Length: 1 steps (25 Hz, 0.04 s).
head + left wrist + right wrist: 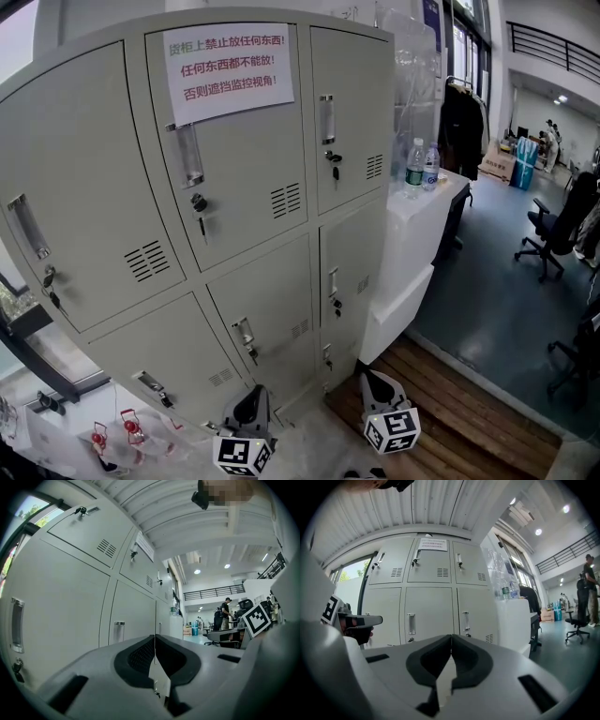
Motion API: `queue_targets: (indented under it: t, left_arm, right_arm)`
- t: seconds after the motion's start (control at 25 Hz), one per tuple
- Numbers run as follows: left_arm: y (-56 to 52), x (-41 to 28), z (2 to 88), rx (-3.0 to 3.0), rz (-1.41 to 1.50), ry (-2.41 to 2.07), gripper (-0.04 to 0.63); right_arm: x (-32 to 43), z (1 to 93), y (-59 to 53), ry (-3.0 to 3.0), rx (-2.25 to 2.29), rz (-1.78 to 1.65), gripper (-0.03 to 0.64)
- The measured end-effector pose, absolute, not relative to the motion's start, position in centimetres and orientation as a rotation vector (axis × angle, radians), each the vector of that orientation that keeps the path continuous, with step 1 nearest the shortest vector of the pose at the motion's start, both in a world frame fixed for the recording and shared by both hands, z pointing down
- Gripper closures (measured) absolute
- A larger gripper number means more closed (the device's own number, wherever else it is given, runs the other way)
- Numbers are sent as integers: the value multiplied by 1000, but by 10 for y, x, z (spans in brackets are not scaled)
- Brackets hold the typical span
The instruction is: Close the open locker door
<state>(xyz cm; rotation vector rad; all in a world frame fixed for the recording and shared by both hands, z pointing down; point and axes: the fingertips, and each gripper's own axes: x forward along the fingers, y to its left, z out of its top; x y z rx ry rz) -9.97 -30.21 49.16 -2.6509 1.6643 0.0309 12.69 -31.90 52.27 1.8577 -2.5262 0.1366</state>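
Note:
The grey locker cabinet (234,234) fills the head view with two rows of three doors. Every door I can see lies flush with its frame, keys hanging in the locks. A white paper notice (228,70) is taped on the top middle door. My left gripper (251,398) is low at the cabinet's foot, jaws shut and empty; in the left gripper view (154,639) it points along the lower doors. My right gripper (373,380) hovers beside it to the right, also shut with nothing held. In the right gripper view (451,639) it faces the whole cabinet (436,597) from a short way off.
A white counter (422,225) with two water bottles (422,167) stands against the cabinet's right side. Wooden flooring (469,412) lies below it. Office chairs (553,230) stand further right. A window frame and red-tagged items (112,436) are at the lower left. A person (590,588) stands far off.

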Motion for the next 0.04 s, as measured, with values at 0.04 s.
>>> queue_targets:
  t: [0.04]
  left_arm:
    - [-302, -99, 492, -2652, 30, 1664, 584]
  right_arm:
    - [127, 523, -319, -2527, 1857, 136, 604]
